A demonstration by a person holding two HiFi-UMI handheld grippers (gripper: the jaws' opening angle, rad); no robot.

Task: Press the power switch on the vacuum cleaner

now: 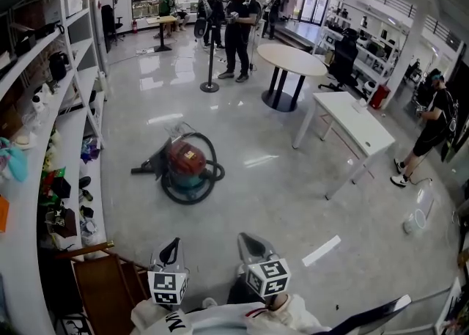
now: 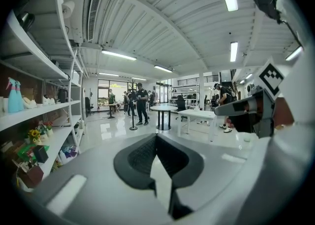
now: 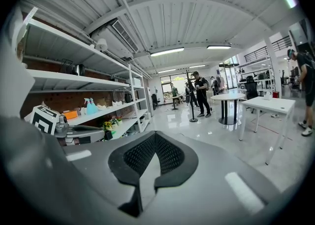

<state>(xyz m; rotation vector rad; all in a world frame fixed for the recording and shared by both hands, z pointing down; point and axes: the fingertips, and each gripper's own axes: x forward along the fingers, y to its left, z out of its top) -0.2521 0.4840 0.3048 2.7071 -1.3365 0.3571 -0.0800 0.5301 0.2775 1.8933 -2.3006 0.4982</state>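
White shelving [image 1: 73,106] runs along the far left, to the left of both tools, with two teal spray bottles [image 2: 15,96] on one of its boards. The left gripper [image 1: 171,247] is held low and close to the person's body. In the left gripper view its dark ribbed pads [image 2: 142,155] are pressed together at the tips, with nothing between them.

The vacuum cleaner [image 1: 187,163], a red canister on the glossy floor [image 1: 278,179], sits straight ahead of the left gripper and well apart from it. Its dark hose [image 1: 212,177] is coiled around the body. Neither tool touches it.

The right gripper [image 1: 250,243] is just beside the left one, at about the same height. Its jaws are also closed tip to tip on nothing, and the vacuum cleaner lies ahead and to its left. Farther ahead, a person in black [image 1: 238,26] stands by a stanchion post [image 1: 210,62]. Ahead and to the right of the right gripper are a round table [image 1: 292,59] and a white rectangular table [image 1: 352,122].
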